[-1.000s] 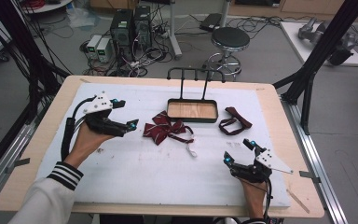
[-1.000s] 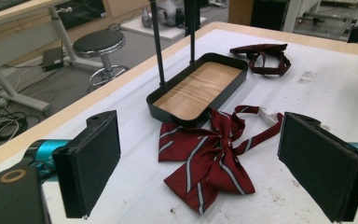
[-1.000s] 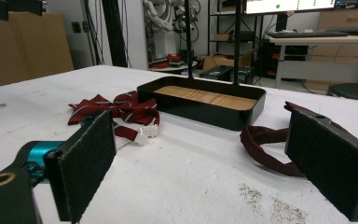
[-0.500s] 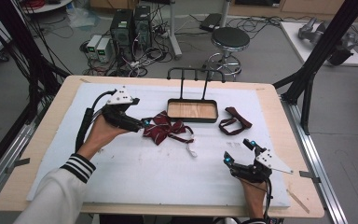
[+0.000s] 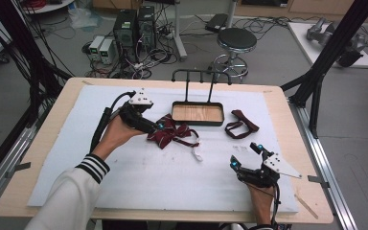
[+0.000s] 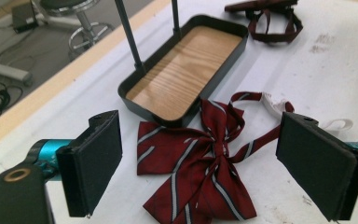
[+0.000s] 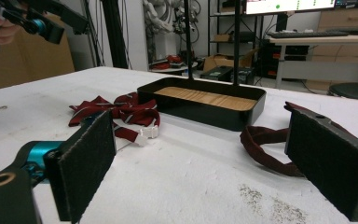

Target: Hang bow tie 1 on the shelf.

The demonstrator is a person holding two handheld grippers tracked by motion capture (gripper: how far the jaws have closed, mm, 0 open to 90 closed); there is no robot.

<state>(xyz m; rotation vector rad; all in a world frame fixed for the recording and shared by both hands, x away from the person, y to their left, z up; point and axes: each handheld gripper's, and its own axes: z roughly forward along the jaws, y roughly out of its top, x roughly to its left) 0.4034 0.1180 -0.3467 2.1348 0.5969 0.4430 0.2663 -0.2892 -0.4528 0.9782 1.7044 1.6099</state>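
Note:
A dark red striped bow tie lies flat on the white mat, just in front of a black tray with a wooden floor and an upright rack. My left gripper hovers open at the bow's left end; in the left gripper view its jaws straddle the bow tie, apart from it. A second dark red tie lies right of the tray. My right gripper rests open near the front right, with nothing between its jaws. In the right gripper view it faces the tray and both ties.
The white mat covers most of the wooden table. Beyond the far edge stand a round stool and computer boxes with cables. Black frame posts rise at both sides.
My left gripper has moved right and forward across the mat until its jaws are over the bow tie. The right gripper and both ties have stayed put.

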